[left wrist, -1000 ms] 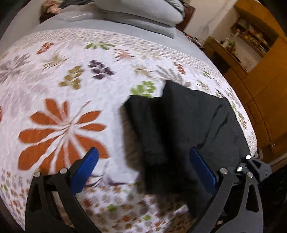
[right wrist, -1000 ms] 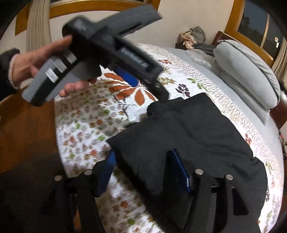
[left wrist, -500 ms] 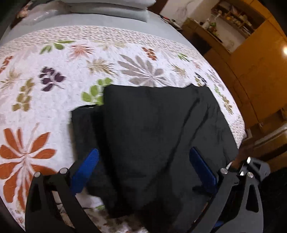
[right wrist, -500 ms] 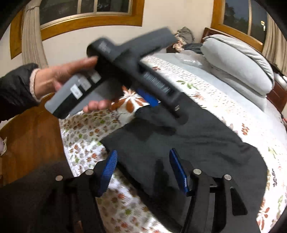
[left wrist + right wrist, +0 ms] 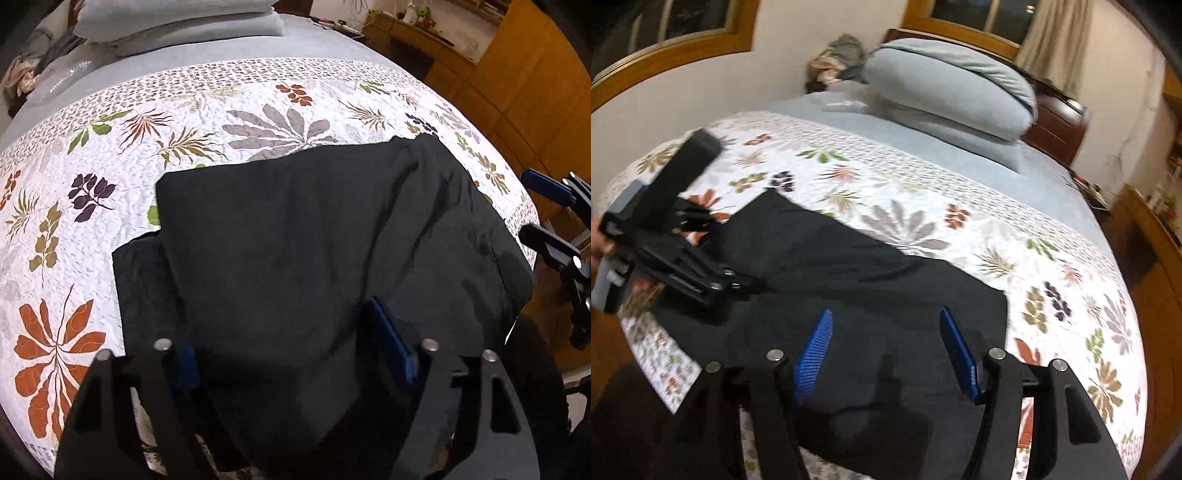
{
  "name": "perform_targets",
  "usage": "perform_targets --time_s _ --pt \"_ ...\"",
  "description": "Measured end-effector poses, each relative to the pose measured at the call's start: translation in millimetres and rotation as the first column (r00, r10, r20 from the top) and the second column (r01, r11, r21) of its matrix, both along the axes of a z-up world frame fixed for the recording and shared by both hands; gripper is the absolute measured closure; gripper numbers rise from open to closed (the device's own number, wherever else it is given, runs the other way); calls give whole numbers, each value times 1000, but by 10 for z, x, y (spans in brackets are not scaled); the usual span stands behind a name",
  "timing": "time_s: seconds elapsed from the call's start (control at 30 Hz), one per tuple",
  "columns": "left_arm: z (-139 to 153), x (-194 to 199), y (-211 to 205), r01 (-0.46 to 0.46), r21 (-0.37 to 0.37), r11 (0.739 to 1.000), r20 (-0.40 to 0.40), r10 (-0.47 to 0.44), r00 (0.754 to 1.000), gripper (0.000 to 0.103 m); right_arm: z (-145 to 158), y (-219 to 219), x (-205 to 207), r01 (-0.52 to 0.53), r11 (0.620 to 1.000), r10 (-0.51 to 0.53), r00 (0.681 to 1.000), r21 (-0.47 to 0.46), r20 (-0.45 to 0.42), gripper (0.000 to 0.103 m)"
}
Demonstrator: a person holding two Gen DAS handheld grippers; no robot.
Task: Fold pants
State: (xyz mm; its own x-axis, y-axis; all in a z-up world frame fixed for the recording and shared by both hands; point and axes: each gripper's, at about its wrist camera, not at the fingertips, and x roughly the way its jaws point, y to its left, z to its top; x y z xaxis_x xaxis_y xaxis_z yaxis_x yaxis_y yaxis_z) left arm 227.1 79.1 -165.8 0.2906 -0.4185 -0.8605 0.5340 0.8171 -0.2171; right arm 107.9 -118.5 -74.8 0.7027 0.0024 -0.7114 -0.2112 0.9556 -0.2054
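1. Left wrist view, surroundings: ahead of you the flowered quilt (image 5: 258, 122) covers the bed; grey pillows (image 5: 177, 22) are stacked at the far end; a wooden cabinet (image 5: 535, 92) stands off to the right, beyond the bed's edge.
2. Same view, the task's thing: the black pants (image 5: 314, 240) lie folded on the quilt, a wide upper layer over a narrower layer that sticks out at the left; the cloth reaches the bed's right edge and is creased there.
3. Same view, your tool: your left gripper (image 5: 295, 358) points down over the near edge of the pants; its jaws are closing, with black cloth between the blue pads (image 5: 391, 343); whether the pads already press on the cloth you cannot tell, since the near fold hides the contact; your right gripper (image 5: 554, 221) pokes in at the right edge, past the bed's side.
4. Right wrist view, surroundings: the quilt (image 5: 923, 184) and a grey pillow (image 5: 945, 81) fill the far part; a wooden headboard (image 5: 1056, 125) sits behind; your left gripper (image 5: 746, 284), blurred, hangs low over the pants' left part, with a hand (image 5: 598, 243) at the frame's edge.
5. Same view: the pants (image 5: 868, 295) spread beneath; your right gripper (image 5: 886, 347) hovers above them, jaws roughly half apart, nothing between the pads (image 5: 812, 350).
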Motion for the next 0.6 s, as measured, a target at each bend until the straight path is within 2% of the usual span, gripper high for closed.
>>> perform_targets --time_s 0.4,0.6 --pt "70 -50 0 5 23 1000 40 -6 999 58 -110 -159 145 49 998 -48 999 46 -17 42" --pt "118 -118 -28 25 53 998 87 -29 996 64 -154 -1 147 11 998 -9 999 57 -32 42"
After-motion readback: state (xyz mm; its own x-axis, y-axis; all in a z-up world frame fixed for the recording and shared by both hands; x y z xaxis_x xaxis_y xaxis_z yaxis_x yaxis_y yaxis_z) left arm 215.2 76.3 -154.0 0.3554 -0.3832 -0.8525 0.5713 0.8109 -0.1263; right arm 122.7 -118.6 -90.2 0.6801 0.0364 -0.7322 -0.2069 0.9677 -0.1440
